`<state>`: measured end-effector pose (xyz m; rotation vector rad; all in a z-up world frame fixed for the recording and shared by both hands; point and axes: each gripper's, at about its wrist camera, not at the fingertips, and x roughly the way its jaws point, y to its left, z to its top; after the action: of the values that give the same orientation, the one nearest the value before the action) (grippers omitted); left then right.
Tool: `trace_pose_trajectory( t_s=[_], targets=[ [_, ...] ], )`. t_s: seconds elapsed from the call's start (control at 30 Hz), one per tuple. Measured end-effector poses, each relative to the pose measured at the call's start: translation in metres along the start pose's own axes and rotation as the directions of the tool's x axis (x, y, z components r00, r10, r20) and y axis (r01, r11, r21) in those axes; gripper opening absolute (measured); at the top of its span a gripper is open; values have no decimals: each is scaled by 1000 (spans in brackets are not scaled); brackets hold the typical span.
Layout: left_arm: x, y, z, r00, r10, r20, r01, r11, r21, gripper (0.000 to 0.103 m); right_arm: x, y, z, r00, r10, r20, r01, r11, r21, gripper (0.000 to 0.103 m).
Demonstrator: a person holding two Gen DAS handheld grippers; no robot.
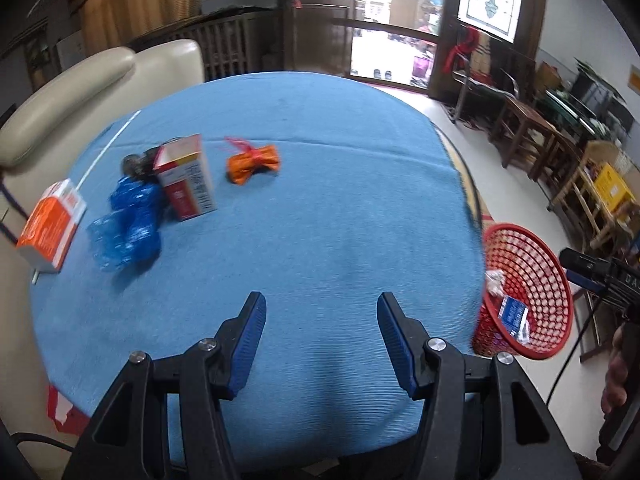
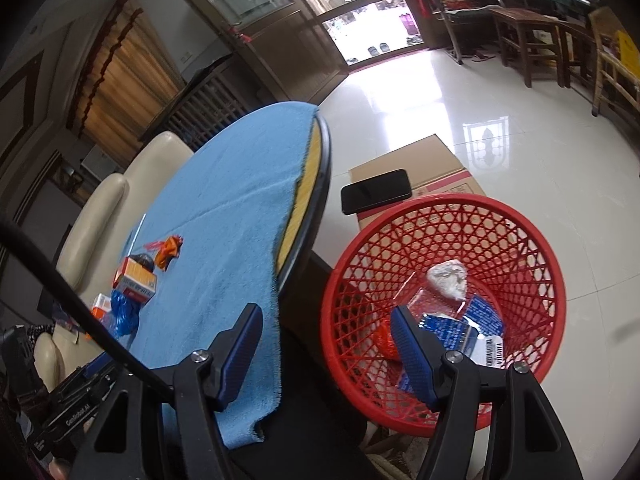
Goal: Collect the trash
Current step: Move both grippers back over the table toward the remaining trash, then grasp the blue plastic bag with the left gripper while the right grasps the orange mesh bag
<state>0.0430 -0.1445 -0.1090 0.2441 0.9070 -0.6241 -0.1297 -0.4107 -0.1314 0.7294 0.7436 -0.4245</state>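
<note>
My left gripper [image 1: 320,304] is open and empty above the near part of the blue-clothed round table [image 1: 320,208]. On its left lie an orange wrapper [image 1: 253,163], a red-and-white carton [image 1: 186,178], a dark crumpled item [image 1: 134,162], blue crumpled plastic [image 1: 128,224] and an orange box [image 1: 52,224]. The red mesh basket [image 1: 556,280] stands right of the table. My right gripper [image 2: 326,316] is open and empty over the gap between the table edge and the basket [image 2: 532,252], which holds a white paper wad [image 2: 448,278] and blue wrappers [image 2: 484,320].
A cream sofa [image 1: 80,80] sits behind the table's left side. A black phone [image 2: 376,191] lies on a cardboard box [image 2: 432,164] beyond the basket. Wooden stools [image 1: 528,128] and shelves line the right wall. Glossy tiled floor [image 2: 520,120] spreads right.
</note>
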Motion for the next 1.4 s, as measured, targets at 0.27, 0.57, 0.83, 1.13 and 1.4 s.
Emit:
trace_pose_trajectory(
  t_s=[0.27, 0.57, 0.83, 1.13, 1.4],
  targets=[
    [-12, 90, -4, 992, 124, 39, -114, 974, -194, 59, 7, 61, 14, 999, 39, 1, -38, 990, -135, 70],
    [-12, 175, -13, 973, 229, 8, -211, 909, -360, 59, 48, 167, 29, 990, 120, -71, -137, 936, -325, 70],
    [-1, 210, 6, 988, 154, 6, -138, 905, -403, 60, 106, 257, 35, 982, 150, -115, -188, 839, -511, 70],
    [41, 224, 41, 999, 9, -42, -27, 899, -438, 66, 201, 284, 60, 974, 75, -213, -186, 806, -561, 70],
    [74, 223, 66, 997, -22, -69, -10, 899, -437, 66, 244, 290, 90, 950, 130, -285, -261, 830, -493, 50]
  ],
)
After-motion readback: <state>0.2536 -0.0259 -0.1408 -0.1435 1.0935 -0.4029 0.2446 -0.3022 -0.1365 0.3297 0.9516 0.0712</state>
